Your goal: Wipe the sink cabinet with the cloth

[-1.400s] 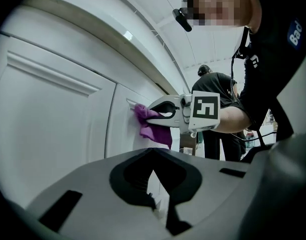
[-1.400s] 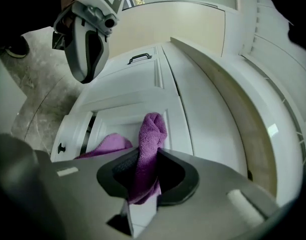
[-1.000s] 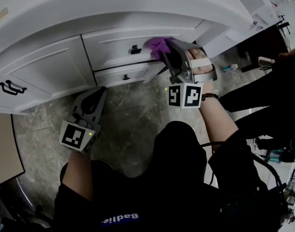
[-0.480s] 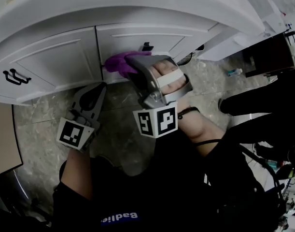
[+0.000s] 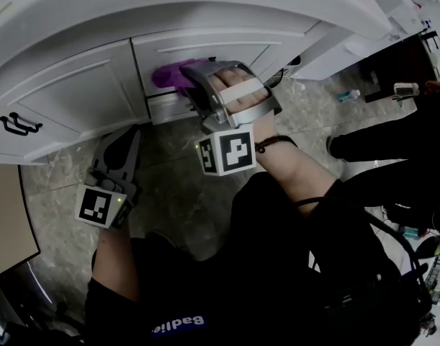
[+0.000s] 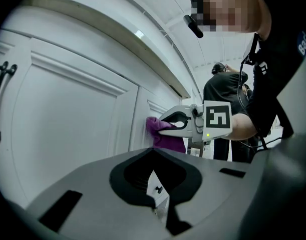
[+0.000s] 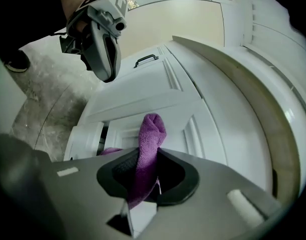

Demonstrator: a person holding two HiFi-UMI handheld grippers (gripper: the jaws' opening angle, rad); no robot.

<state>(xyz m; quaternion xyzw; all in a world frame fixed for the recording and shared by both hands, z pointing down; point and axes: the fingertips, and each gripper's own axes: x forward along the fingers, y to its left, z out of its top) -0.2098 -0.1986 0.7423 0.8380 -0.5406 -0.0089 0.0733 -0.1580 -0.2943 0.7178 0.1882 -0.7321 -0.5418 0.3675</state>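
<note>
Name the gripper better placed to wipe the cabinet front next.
Right. The right gripper is clamped on the purple cloth, held at the drawer front. The left gripper holds nothing and hangs lower, off the sink cabinet.

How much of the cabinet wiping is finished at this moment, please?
Nothing shows as finished: no surface looks visibly wiped. In hand: the right gripper holds the purple cloth against a drawer front. Probably left: the door. The left gripper hangs empty.
</note>
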